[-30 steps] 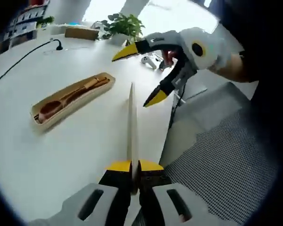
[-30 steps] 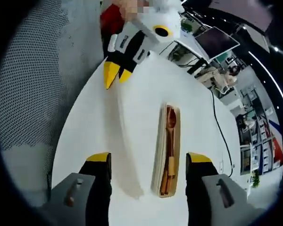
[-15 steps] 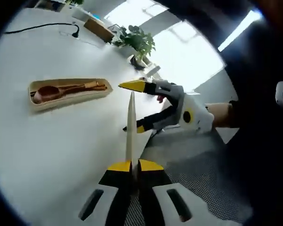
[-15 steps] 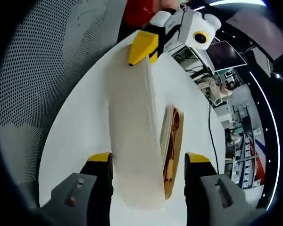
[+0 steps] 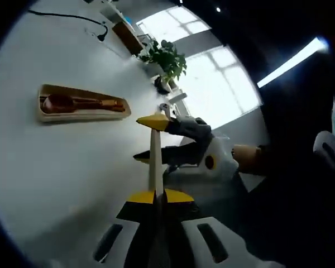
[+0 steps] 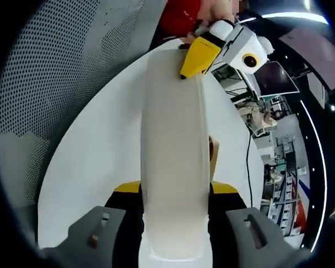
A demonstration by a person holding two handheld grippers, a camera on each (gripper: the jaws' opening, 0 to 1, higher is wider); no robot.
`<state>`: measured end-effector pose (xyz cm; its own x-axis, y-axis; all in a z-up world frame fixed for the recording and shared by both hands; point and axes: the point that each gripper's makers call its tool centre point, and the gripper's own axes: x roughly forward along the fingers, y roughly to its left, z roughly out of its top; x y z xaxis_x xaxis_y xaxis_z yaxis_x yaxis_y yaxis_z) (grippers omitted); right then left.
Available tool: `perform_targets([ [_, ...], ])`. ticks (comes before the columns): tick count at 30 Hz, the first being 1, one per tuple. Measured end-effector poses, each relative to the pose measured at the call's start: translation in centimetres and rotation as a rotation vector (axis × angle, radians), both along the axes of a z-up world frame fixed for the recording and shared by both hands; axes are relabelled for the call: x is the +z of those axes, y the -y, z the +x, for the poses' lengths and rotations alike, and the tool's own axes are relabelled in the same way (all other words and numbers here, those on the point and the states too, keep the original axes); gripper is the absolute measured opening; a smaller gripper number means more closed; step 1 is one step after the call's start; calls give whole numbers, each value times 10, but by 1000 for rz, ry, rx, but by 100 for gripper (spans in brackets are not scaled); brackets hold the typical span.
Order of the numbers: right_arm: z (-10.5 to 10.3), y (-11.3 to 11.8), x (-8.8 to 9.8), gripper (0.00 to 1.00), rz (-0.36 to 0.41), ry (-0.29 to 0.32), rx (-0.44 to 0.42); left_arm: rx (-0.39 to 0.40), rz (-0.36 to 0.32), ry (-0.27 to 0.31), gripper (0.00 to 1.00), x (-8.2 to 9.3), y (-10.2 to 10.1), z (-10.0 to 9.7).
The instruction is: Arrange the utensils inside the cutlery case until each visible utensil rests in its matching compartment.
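Observation:
A tan cutlery case [image 5: 84, 116] lies open on the white table [image 5: 56, 167], with a wooden spoon [image 5: 58, 103] and other wooden utensils inside it. My left gripper [image 5: 156, 195] is shut on one end of the long translucent case lid [image 5: 154, 162], seen edge-on. My right gripper [image 5: 148, 139] meets the lid's far end. In the right gripper view the lid [image 6: 173, 156] runs broad-face up between my right gripper [image 6: 175, 188], whose yellow pads press its two long edges. The left gripper [image 6: 196, 56] holds the far end. A sliver of the case [image 6: 211, 156] peeks from behind the lid.
A potted plant [image 5: 166, 56], a brown box [image 5: 125, 36] and a black cable [image 5: 72, 15] sit at the table's far side. Grey perforated matting [image 6: 56, 84] lies beyond the table's curved edge. Desks and screens [image 6: 273, 61] stand in the background.
The right gripper's jaws have closed in onto the lid's edges. The lid now spans between both grippers, lifted over the table. Both views have tilted.

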<state>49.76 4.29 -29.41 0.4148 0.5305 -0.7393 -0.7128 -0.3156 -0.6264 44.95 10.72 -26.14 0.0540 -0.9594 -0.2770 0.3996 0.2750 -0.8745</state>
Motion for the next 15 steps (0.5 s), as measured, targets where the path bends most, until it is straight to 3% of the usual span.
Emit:
perform_targets([
  [1, 2, 1, 0, 43, 3, -7, -8, 23, -24, -7, 4, 3, 1, 4],
  [2, 3, 1, 0, 43, 6, -15, -15, 28, -48, -50, 5, 7, 2, 5],
  [7, 21, 8, -5, 43, 19, -57, -94, 77, -71, 34, 6, 15, -6, 30],
  [10, 30, 10, -2, 43, 33, -99, -121, 84, -85, 21, 5, 20, -12, 38],
  [13, 36, 7, -3, 43, 19, -127, -143, 111, -73, 80, 5, 23, -13, 53],
  [15, 45, 7, -2, 43, 21, -135, -148, 129, -84, 67, 5, 23, -14, 60],
])
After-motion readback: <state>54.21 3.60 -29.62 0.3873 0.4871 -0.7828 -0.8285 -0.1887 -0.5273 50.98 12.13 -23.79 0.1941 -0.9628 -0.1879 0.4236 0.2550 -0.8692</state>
